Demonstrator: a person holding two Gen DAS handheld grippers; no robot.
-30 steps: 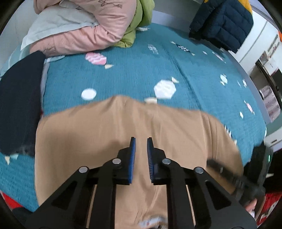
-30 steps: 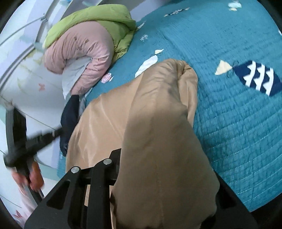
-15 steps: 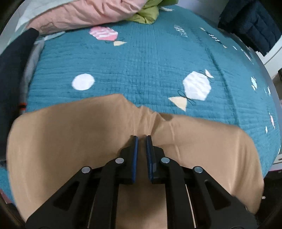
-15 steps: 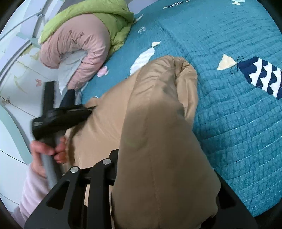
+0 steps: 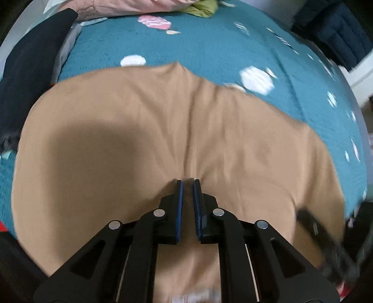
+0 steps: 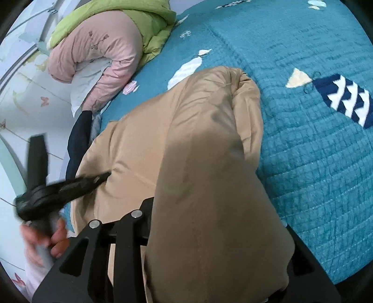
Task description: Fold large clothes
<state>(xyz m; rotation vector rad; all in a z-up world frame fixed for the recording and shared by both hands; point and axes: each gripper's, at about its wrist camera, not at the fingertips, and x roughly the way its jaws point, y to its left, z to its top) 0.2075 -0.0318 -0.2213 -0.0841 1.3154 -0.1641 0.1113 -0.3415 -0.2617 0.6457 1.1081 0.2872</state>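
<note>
Left claw [image 5: 187, 184] lowered onto tan garment [image 5: 139, 139], closed (nothing between), right claw jaws opening, fabric-draped.

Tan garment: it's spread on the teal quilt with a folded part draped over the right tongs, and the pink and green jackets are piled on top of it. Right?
Not quite. The pink jacket and green jacket lie apart from the tan garment, at the far side of the teal quilt; the right wrist view shows quilt between them. The rest holds: a folded part is draped over the right tongs.
</note>
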